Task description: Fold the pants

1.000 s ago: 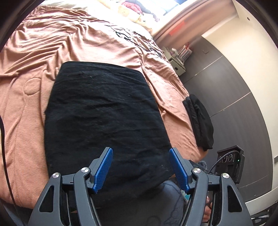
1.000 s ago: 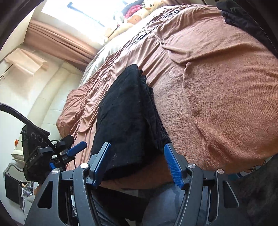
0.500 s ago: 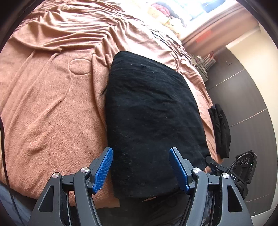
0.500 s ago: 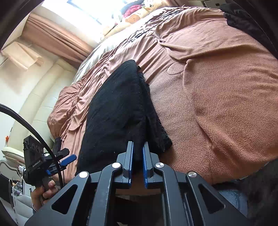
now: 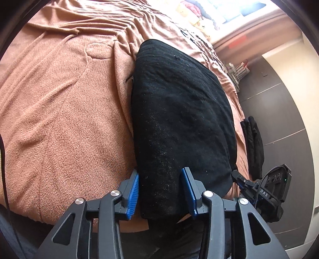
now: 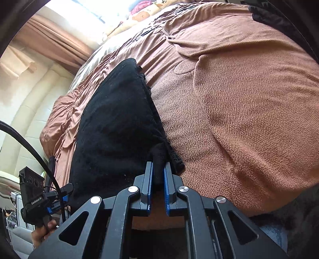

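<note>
Black pants lie folded into a long slab on the brown bedspread. My left gripper straddles their near left corner. Its jaws are closing with the cloth between them, and the cloth there still lies flat. In the right wrist view the pants run away to the upper left. My right gripper is shut on a pinched-up fold at their near right corner. Each view shows the other gripper at the pants' opposite near corner: the right one and the left one, held by a hand.
A second black garment lies folded at the bed's right edge, above dark floor. Pillows and a bright window are at the far end, with a curtain beside them. The bedspread stretches wide to the right.
The right gripper went from open to shut on the pants' near edge. The left gripper dropped toward the near left corner, and its jaws narrowed around the cloth.
</note>
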